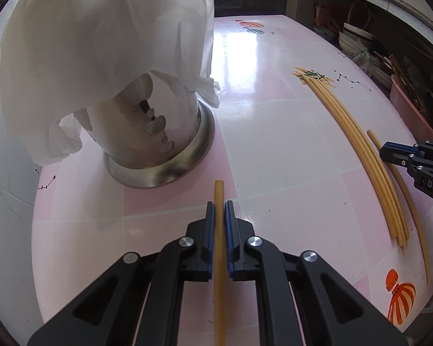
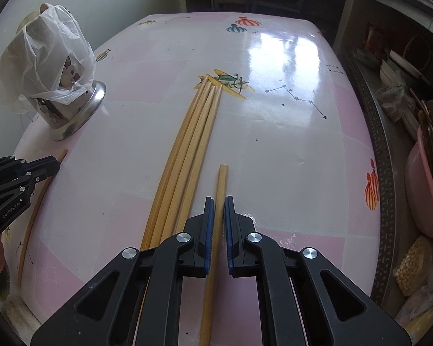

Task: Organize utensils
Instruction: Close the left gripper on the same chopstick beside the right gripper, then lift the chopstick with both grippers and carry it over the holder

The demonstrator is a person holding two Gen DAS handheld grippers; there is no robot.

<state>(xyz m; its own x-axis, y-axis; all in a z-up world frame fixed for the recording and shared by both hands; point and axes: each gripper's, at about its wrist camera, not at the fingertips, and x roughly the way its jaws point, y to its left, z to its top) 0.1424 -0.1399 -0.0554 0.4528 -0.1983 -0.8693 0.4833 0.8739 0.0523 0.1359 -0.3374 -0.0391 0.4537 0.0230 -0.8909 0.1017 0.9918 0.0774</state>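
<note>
left gripper: closed on a single chopstick, pinched mid-shaft, tip pointing toward the holder.
right gripper: closed on another chopstick, lying just beside the bundle.
bundle: four chopsticks laid parallel on the surface, tips aligned; likely the sorted pile.
holder: steel, bag-covered, near the left gripper; probably the destination.
why: one stick per gripper, probably to pair them.

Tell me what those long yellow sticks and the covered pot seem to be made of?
Chopsticks: probably bamboo or wood, judging by the matte tan, faintly grained look. Utensil holder: shiny metal, likely stainless steel, with mirror-like reflections and punched holes. Its cover: thin translucent white plastic, crinkled like a bag.
</note>
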